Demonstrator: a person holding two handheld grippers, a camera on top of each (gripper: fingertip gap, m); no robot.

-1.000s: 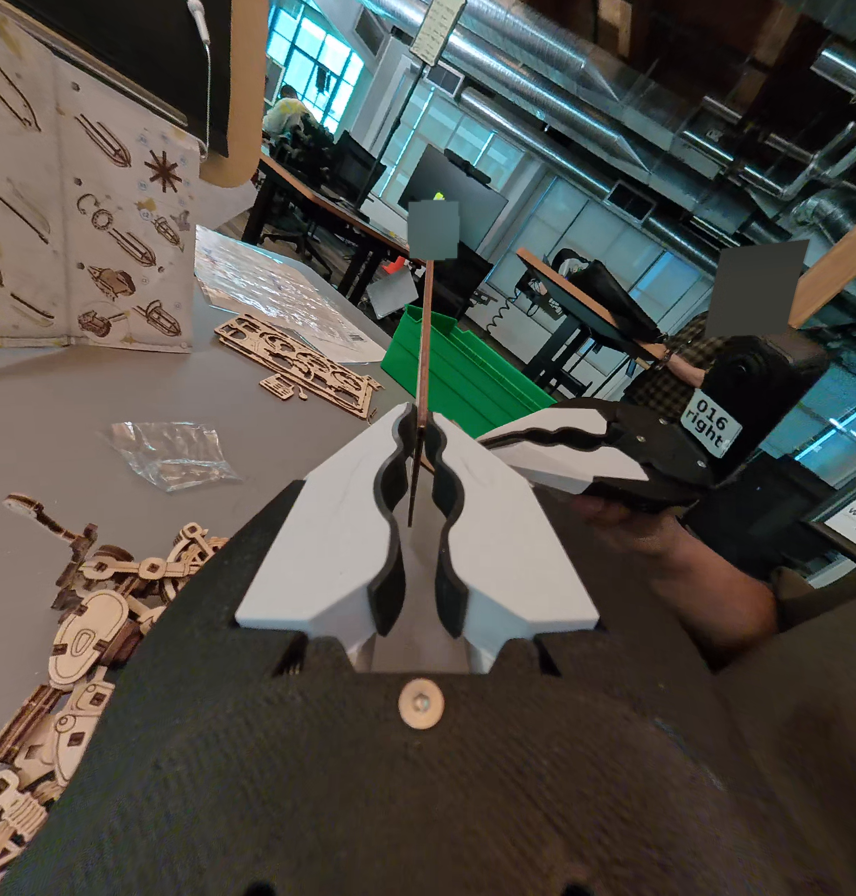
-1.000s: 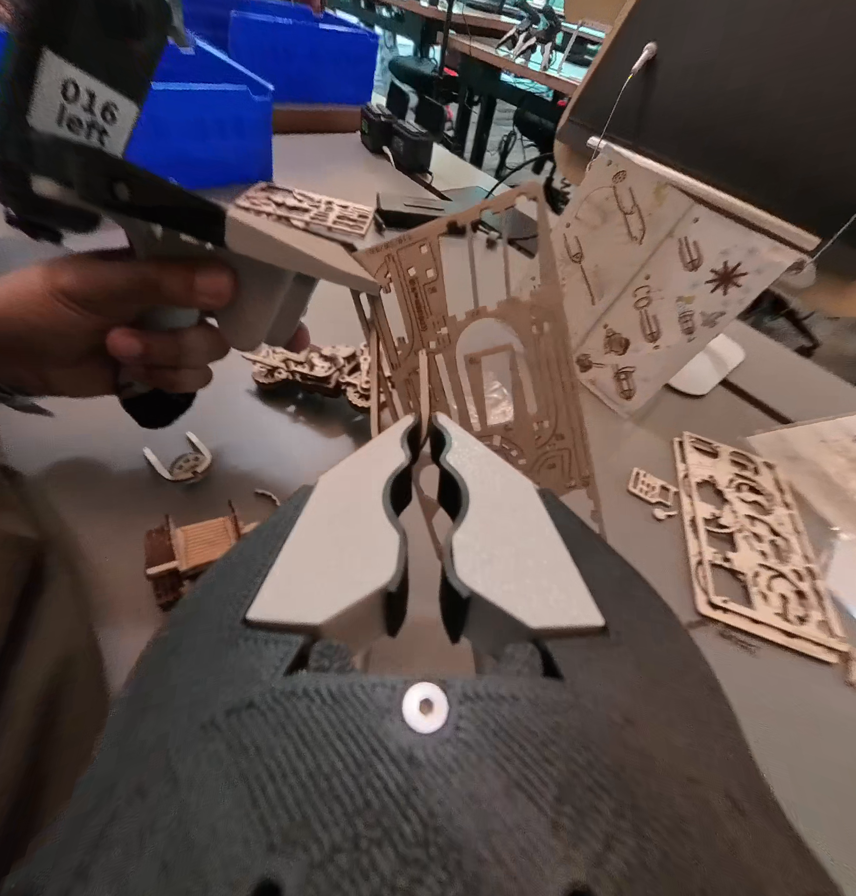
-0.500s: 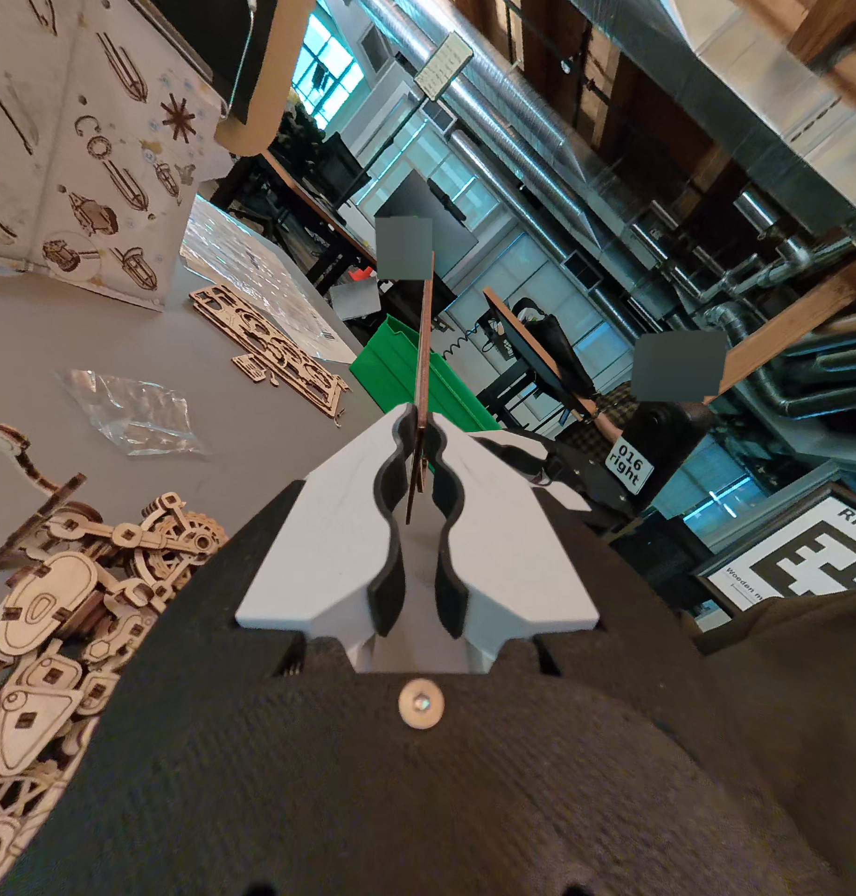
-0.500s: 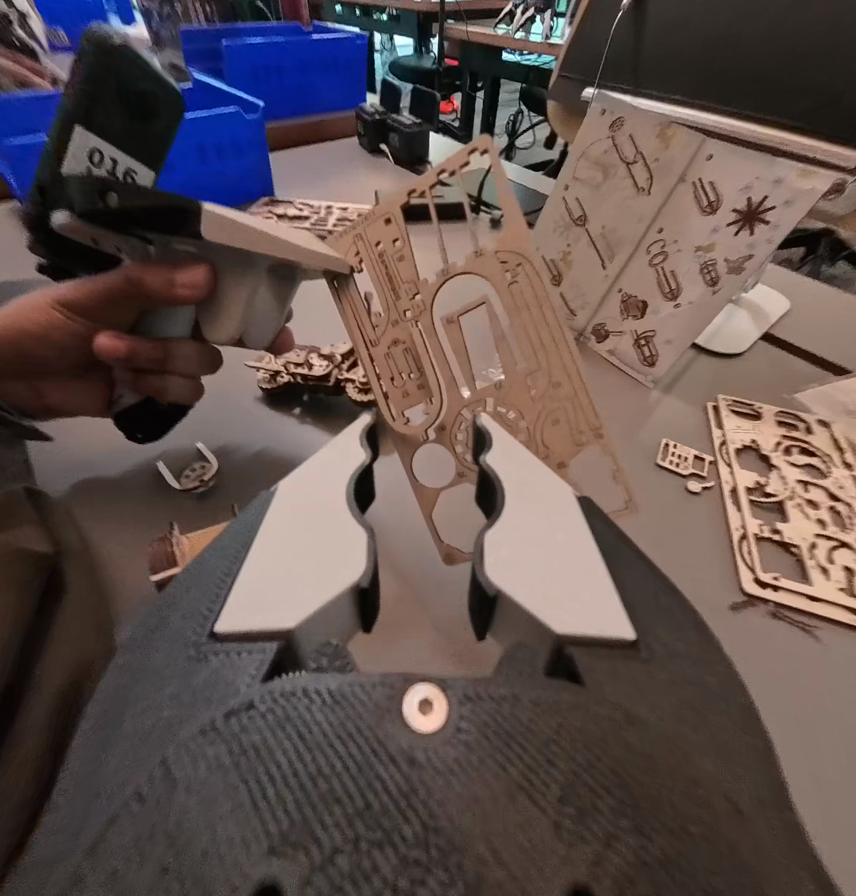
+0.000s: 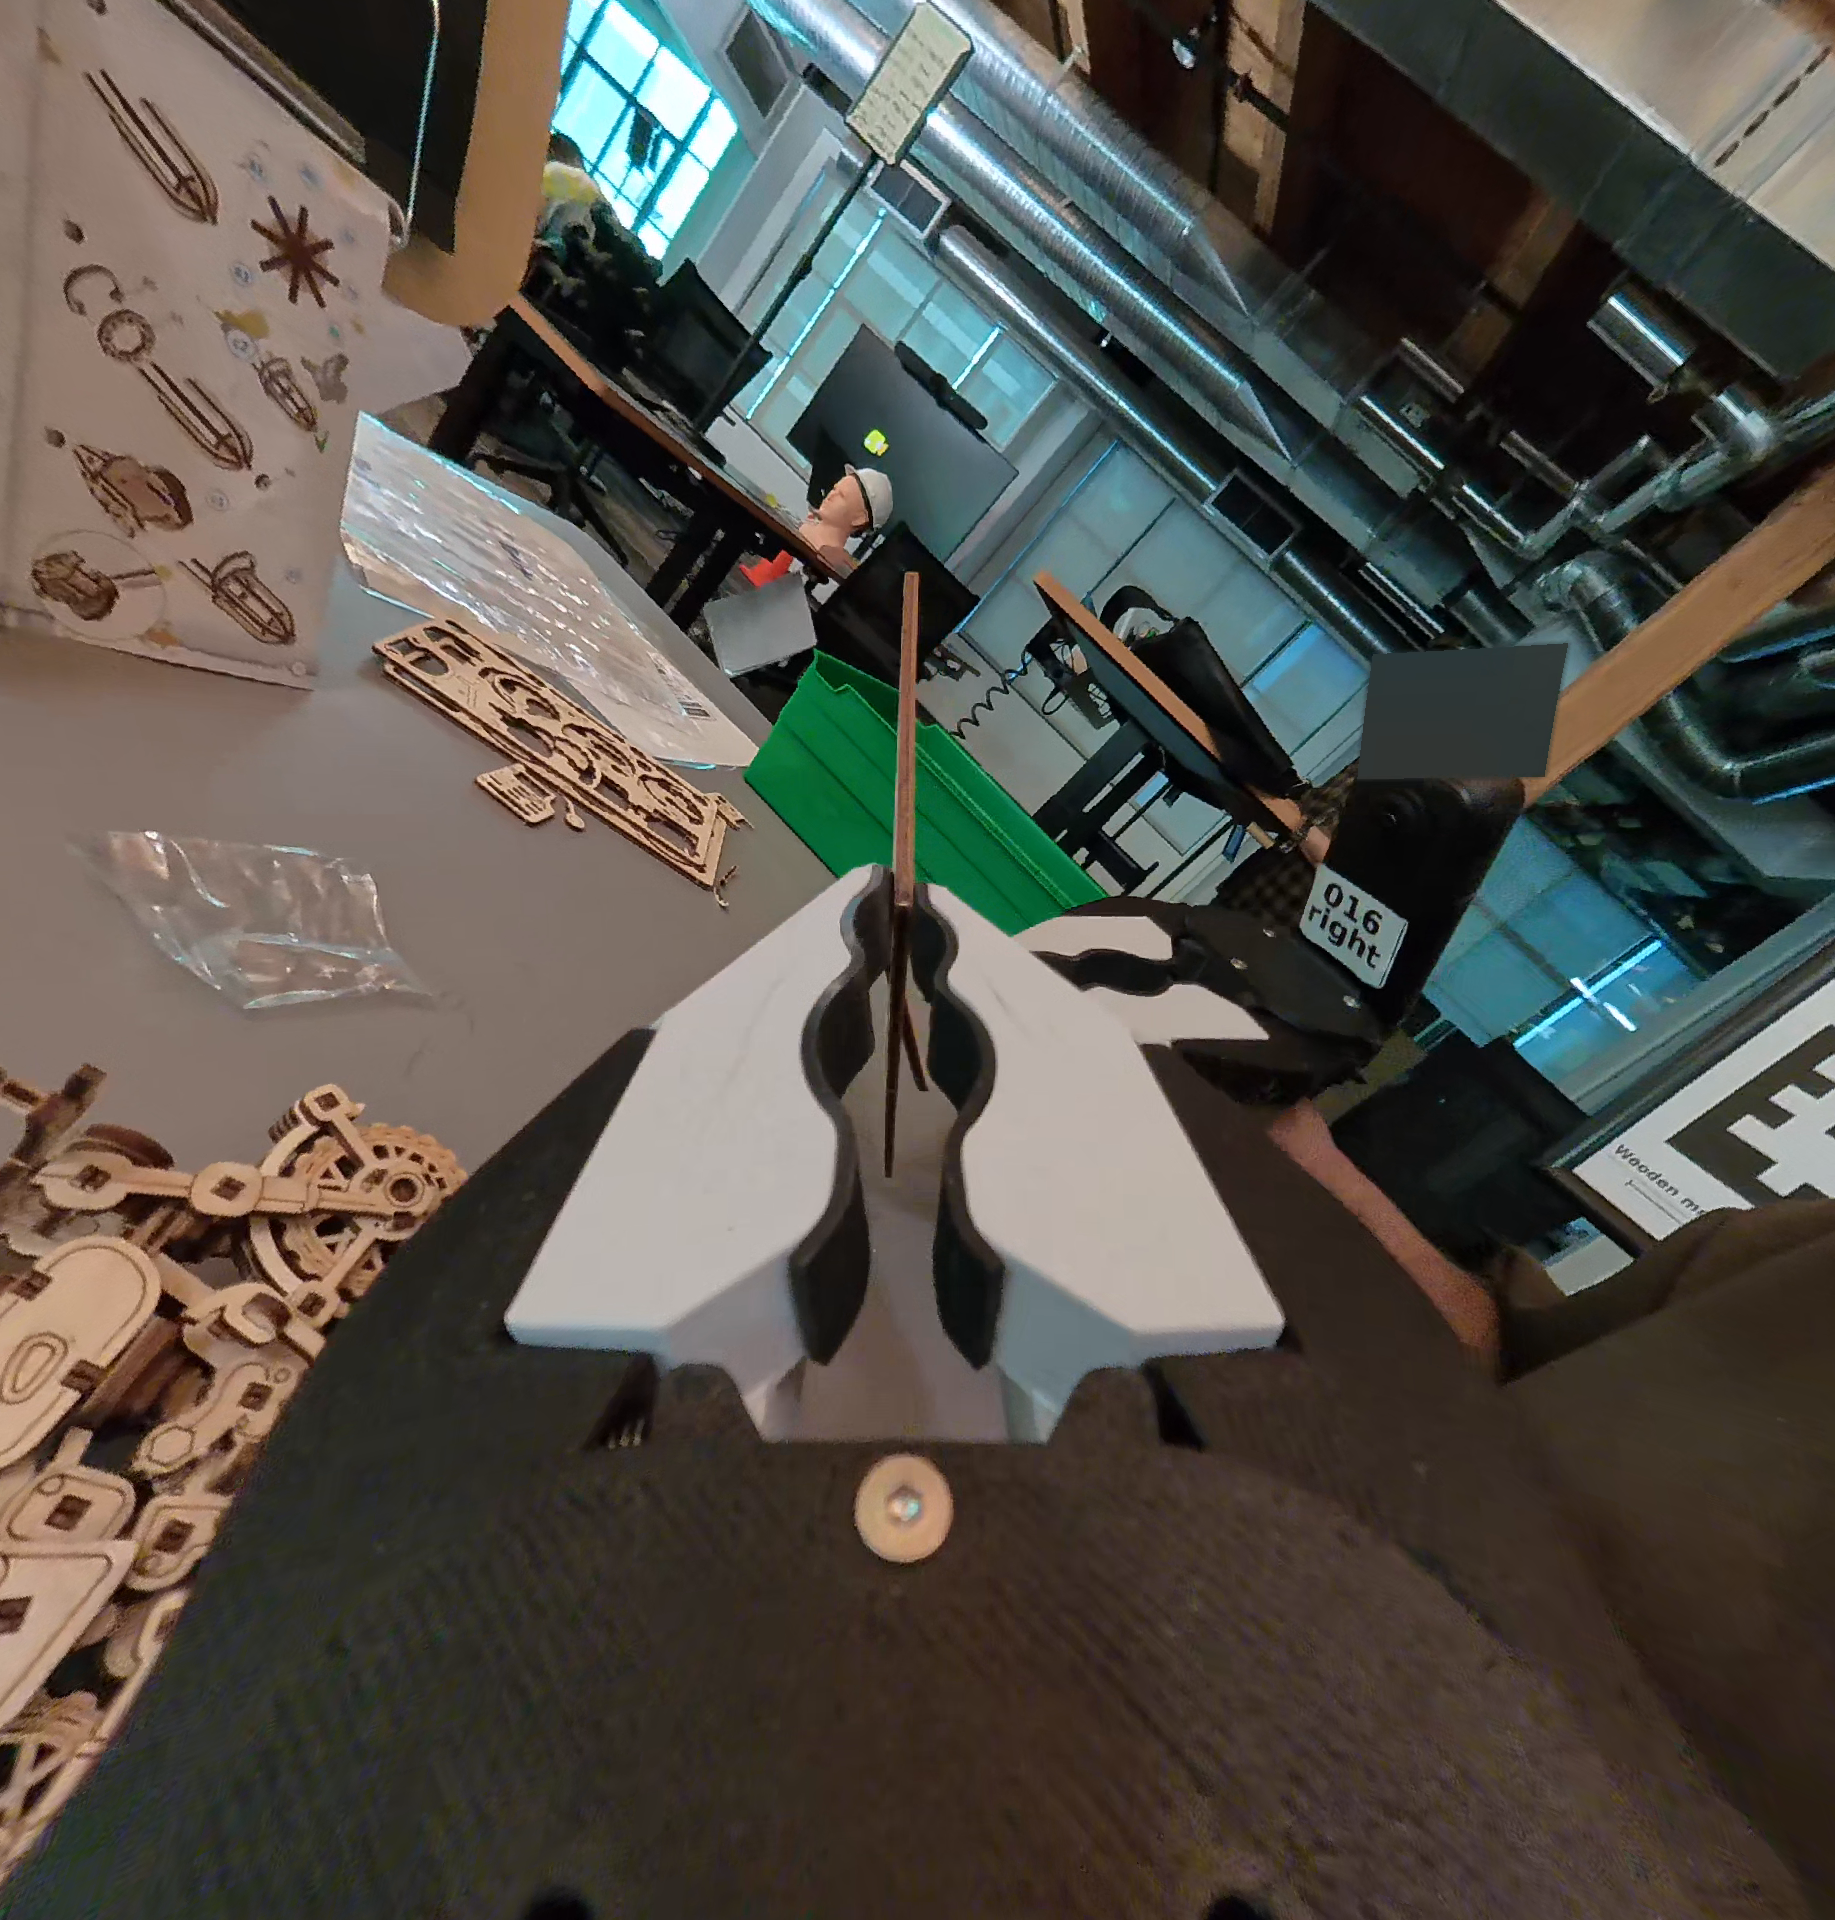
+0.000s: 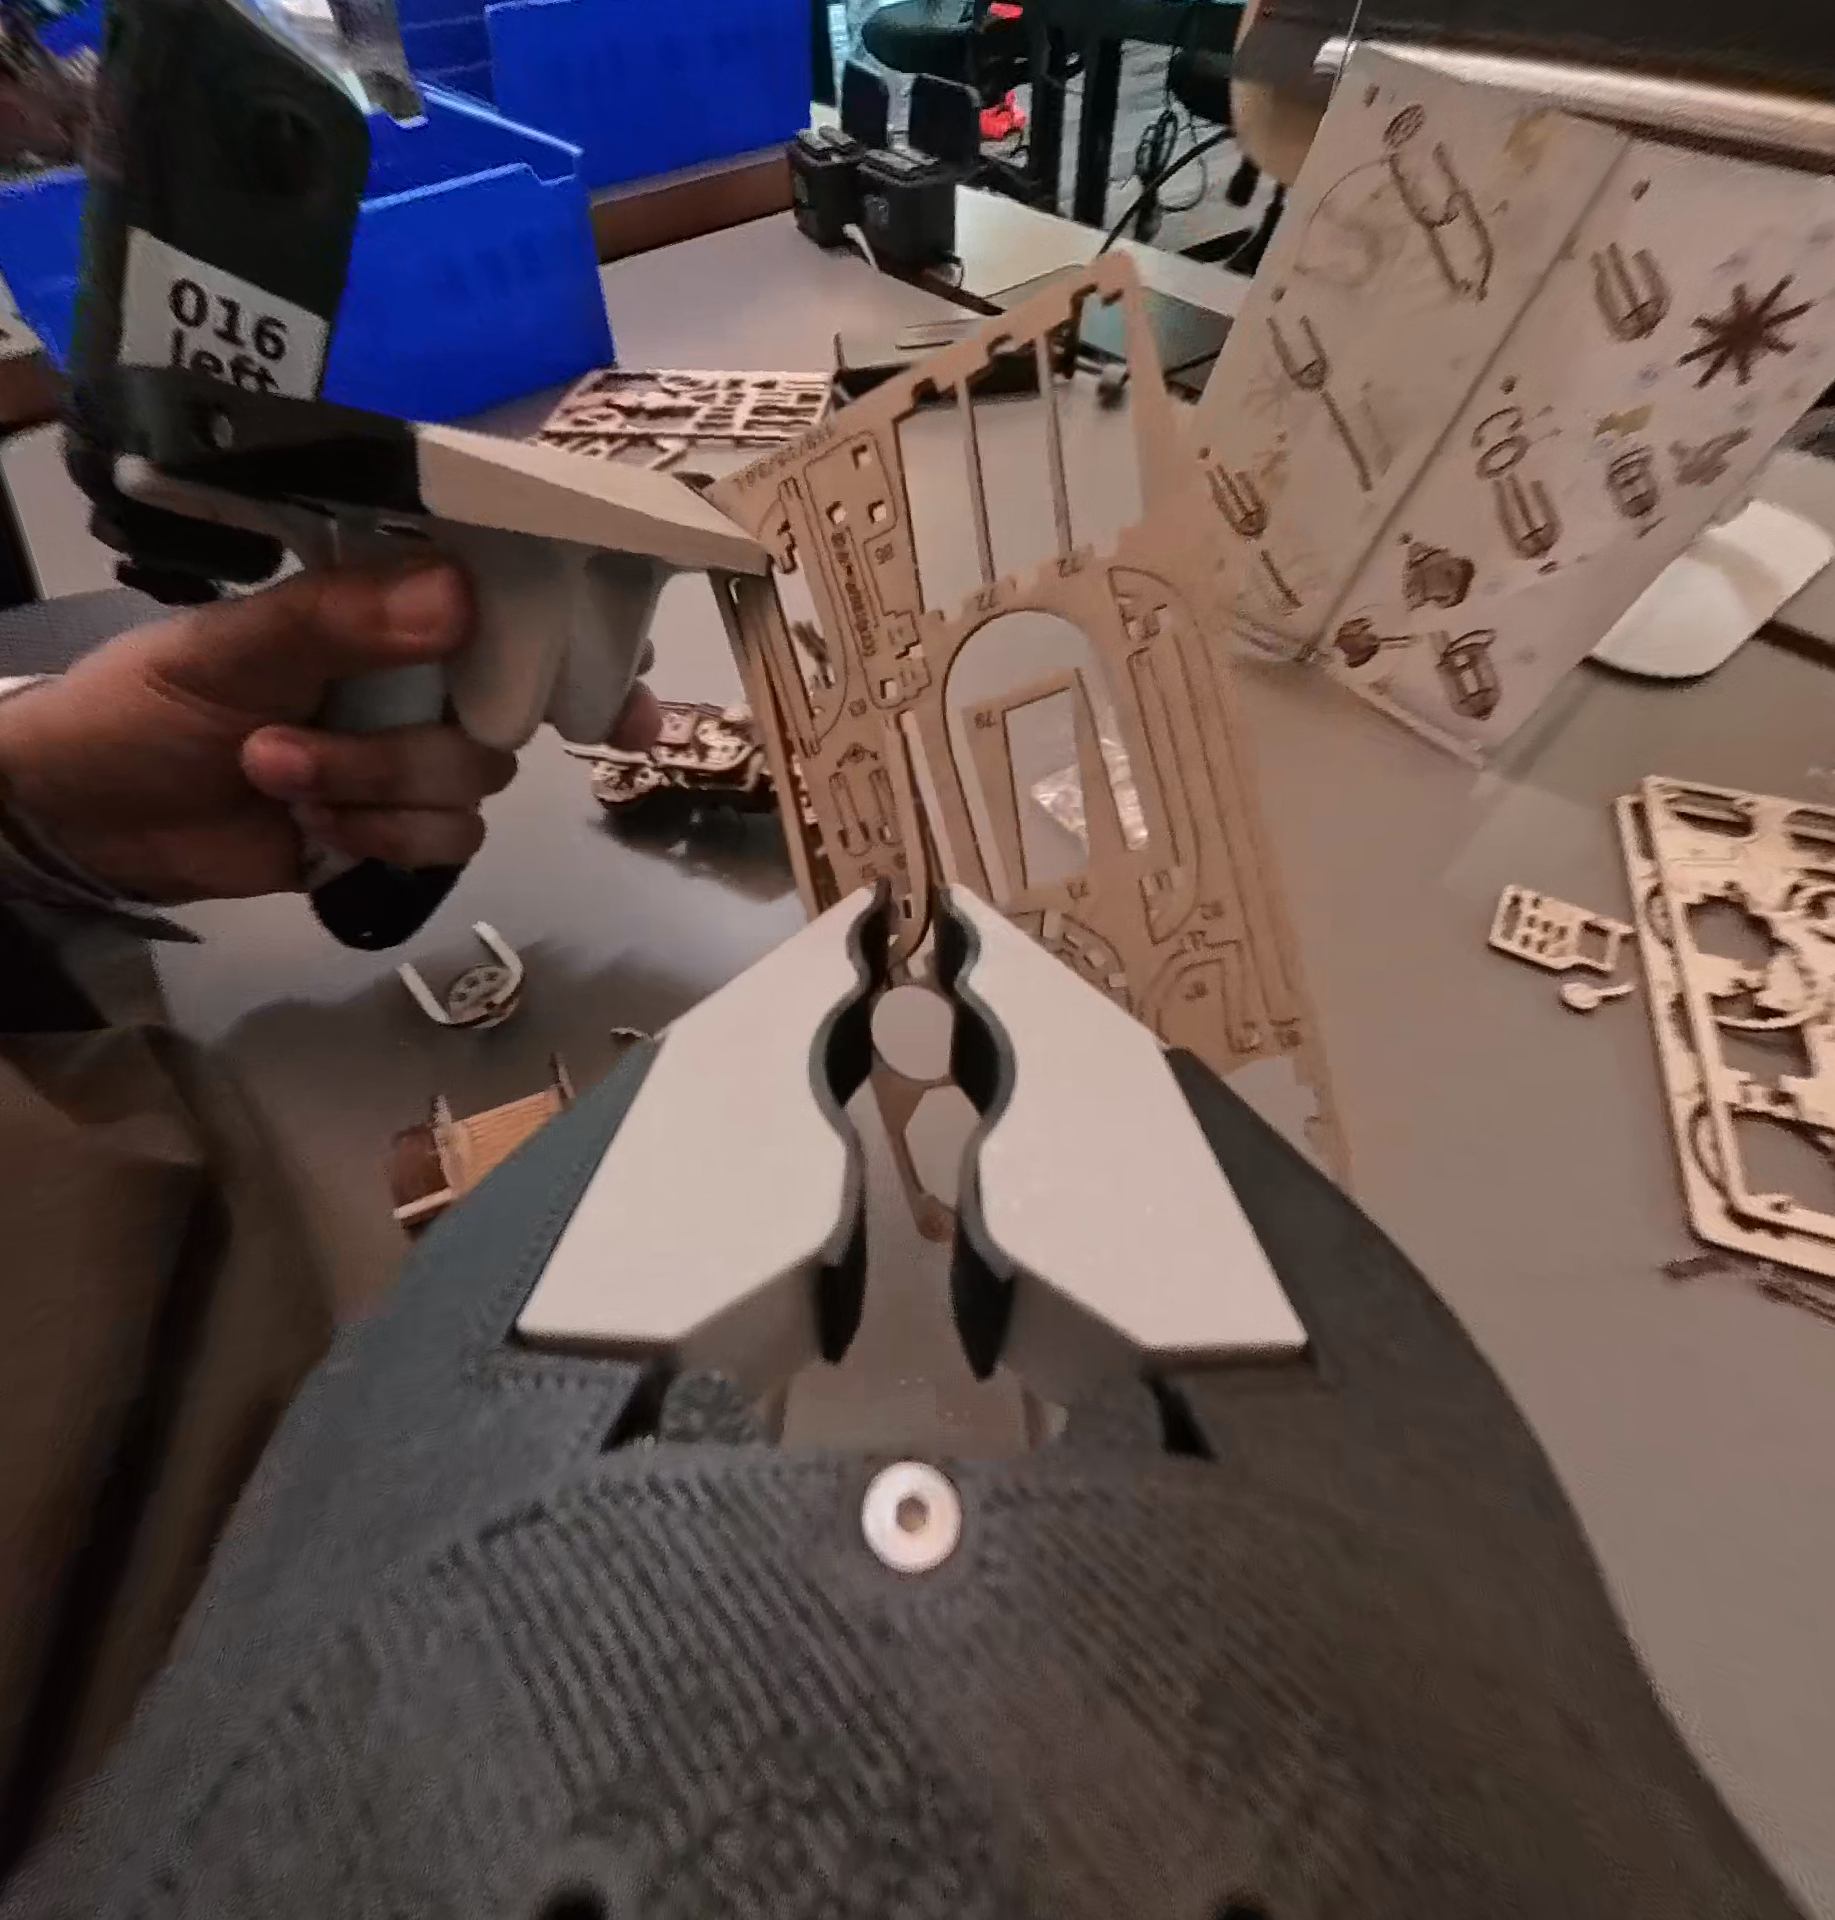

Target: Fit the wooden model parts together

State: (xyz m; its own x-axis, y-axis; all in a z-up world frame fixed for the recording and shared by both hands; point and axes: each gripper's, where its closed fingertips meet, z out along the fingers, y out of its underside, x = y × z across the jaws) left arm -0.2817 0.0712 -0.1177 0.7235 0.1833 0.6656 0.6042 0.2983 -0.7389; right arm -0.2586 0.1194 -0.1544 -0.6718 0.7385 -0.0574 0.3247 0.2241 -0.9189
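Wooden sheet (image 6: pixel 1006 665) pinched edge-on by left gripper (image 5: pixel 900 914); right gripper (image 6: pixel 908 914) nipping its lower strip. Likely part-freeing step; next needs gentle snap-out.

My left gripper (image 5: pixel 900 914) pinches the wooden parts sheet (image 6: pixel 1006 665) at its upper left corner, edge-on to my left view. My right gripper (image 6: pixel 908 914) closes on its lower edge. Behind the sheet stands the instruction sheet (image 6: pixel 1515 416); right of it, on the table (image 6: pixel 1464 1299), lies another punched sheet (image 6: pixel 1765 1008). A half-built model (image 5: pixel 165 1278) lies to my left.
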